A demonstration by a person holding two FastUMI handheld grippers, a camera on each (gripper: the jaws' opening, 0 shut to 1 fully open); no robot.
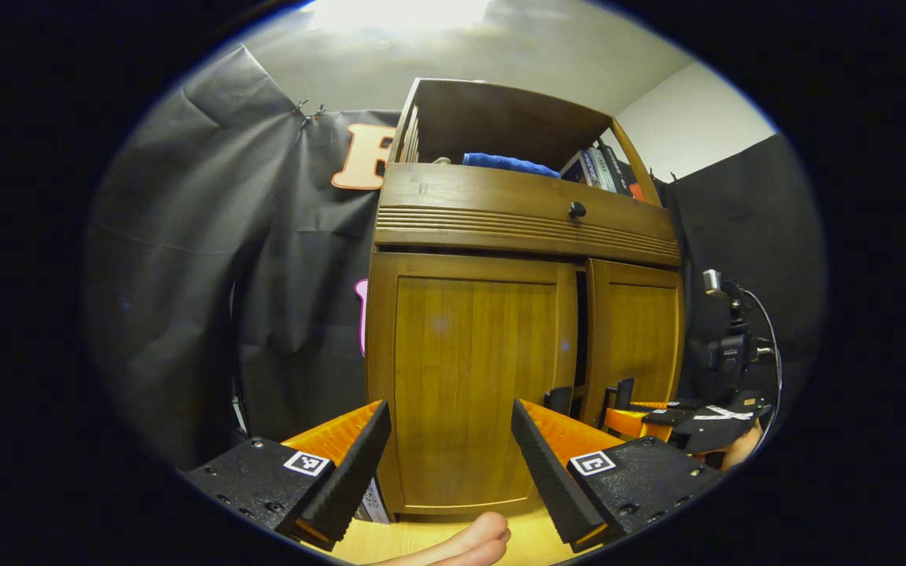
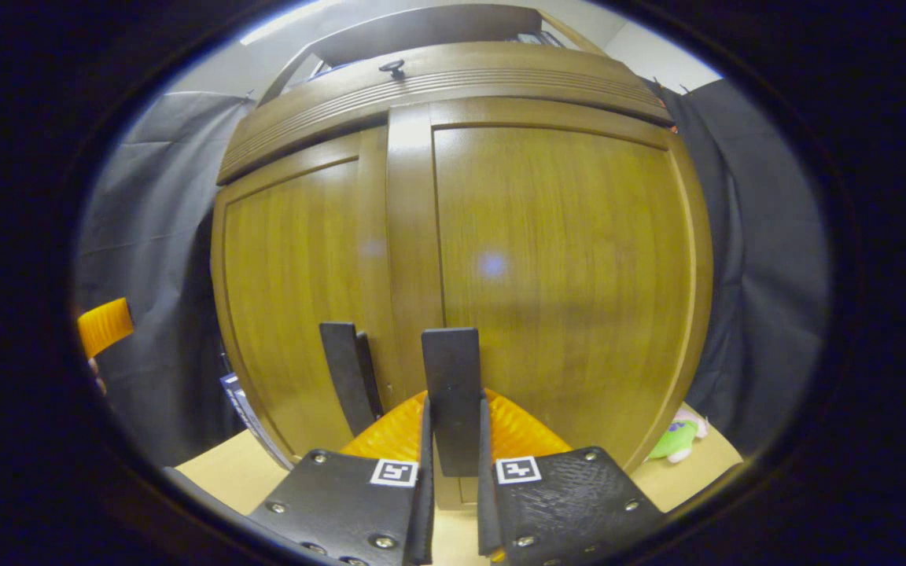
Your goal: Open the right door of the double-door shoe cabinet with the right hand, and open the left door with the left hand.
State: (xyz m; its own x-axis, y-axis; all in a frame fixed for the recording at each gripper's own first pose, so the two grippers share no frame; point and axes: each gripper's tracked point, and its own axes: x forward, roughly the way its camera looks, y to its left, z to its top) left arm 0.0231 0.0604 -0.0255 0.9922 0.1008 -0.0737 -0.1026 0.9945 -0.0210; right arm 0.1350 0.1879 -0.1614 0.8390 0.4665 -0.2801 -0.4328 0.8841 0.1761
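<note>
Straight ahead of the left gripper (image 1: 449, 464), spread wide and holding nothing: the shoe cabinet (image 1: 528, 228), standing on a pale wooden surface (image 1: 421, 542). Framed in the gap between those two fingers: the left door (image 1: 469, 369), lying flush as far as can be seen, well beyond the tips and untouched. Past the right-hand finger: a narrow dark slit between the doors, then the right door (image 1: 635, 334). Low beside that slit: two upright dark handles, with the right gripper (image 1: 627, 409) reaching in at the farther one. High above the fingertips: a drawer (image 1: 492, 206) with a small round knob (image 1: 576, 209), and over it an open shelf with a blue cloth (image 1: 508, 163) and a few books (image 1: 598, 169). Low between the finger bases: part of a person's hand (image 1: 473, 541). In the right gripper view, fingers drawn almost together and clamped from both sides on the right door's handle (image 2: 451, 369), an upright bar rising past the tips. Just left of the left-hand finger: the left door's handle (image 2: 351, 377), free. Behind the clamped bar and off to its right: the broad panel of the right door. Far right of the fingers, low by the cabinet's corner: a green plush toy (image 2: 677, 440) on the wooden surface.
</note>
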